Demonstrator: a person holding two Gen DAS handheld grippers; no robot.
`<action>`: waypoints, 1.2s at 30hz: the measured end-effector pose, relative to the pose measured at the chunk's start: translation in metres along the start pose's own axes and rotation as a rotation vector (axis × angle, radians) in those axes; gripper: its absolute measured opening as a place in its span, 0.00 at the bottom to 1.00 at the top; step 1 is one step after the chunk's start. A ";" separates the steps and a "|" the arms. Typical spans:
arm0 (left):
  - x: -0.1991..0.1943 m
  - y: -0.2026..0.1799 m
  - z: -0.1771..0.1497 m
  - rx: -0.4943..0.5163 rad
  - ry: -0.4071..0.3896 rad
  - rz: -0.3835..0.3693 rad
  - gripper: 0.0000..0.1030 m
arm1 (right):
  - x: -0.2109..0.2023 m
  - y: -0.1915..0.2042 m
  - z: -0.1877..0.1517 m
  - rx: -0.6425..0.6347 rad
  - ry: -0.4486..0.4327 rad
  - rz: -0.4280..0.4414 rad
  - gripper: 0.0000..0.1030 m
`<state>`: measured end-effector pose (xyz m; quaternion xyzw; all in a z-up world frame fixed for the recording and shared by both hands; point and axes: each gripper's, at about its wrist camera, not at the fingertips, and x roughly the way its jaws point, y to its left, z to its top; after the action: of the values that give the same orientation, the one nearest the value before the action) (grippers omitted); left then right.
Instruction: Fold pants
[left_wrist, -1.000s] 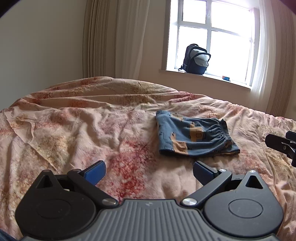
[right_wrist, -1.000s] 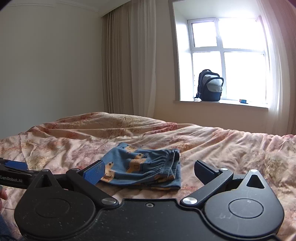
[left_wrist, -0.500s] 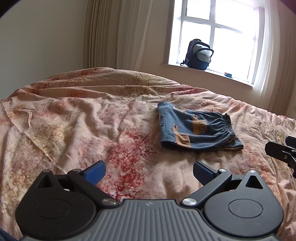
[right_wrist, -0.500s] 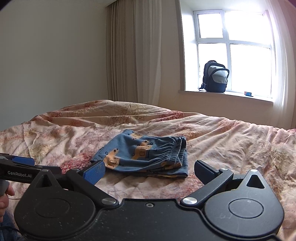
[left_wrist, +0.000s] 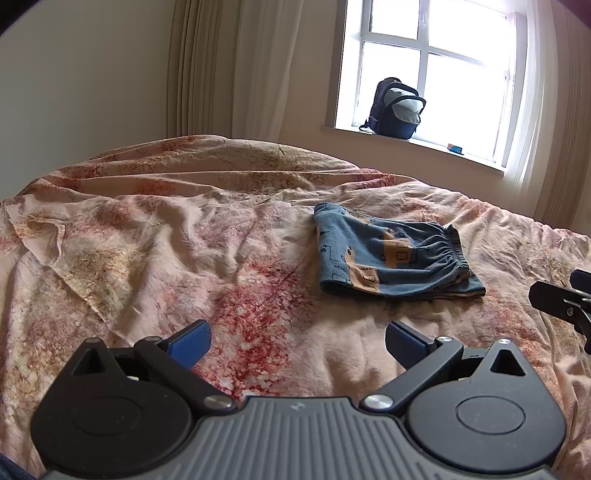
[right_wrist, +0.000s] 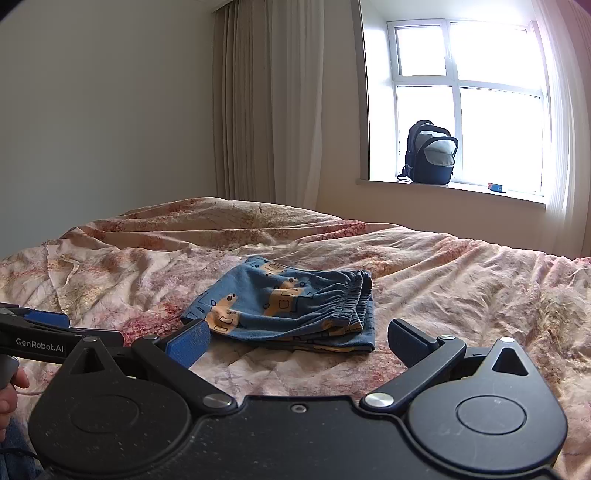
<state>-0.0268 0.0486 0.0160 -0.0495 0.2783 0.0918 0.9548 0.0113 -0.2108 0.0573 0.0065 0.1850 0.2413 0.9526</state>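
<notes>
Small blue pants (left_wrist: 391, 258) with orange print lie folded into a compact rectangle on the bed, elastic waistband at the right side. They also show in the right wrist view (right_wrist: 291, 310). My left gripper (left_wrist: 297, 345) is open and empty, hovering over the bedspread short of the pants and to their left. My right gripper (right_wrist: 299, 339) is open and empty, just in front of the pants' near edge. The right gripper's tip shows at the right edge of the left wrist view (left_wrist: 561, 306).
A wrinkled pink floral bedspread (left_wrist: 147, 258) covers the bed. A dark backpack (right_wrist: 430, 158) stands on the windowsill, with a small blue item (right_wrist: 495, 187) to its right. Curtains (right_wrist: 266, 110) hang at the back wall. A hand (right_wrist: 9, 391) shows at the left edge.
Both grippers have drawn back and risen slightly from the pants. The pants lie unmoved. Both stay open.
</notes>
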 end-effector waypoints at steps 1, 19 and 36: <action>0.000 0.000 0.000 0.000 0.000 0.000 1.00 | 0.000 0.000 0.000 0.000 0.000 0.000 0.99; 0.000 0.000 0.000 0.003 0.002 0.002 1.00 | 0.000 0.001 0.000 0.000 0.004 0.001 0.99; -0.001 0.000 -0.001 0.006 0.004 -0.002 1.00 | 0.000 0.001 0.000 0.000 0.005 0.000 0.99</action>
<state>-0.0277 0.0479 0.0159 -0.0472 0.2806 0.0902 0.9544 0.0108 -0.2100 0.0576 0.0059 0.1873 0.2414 0.9522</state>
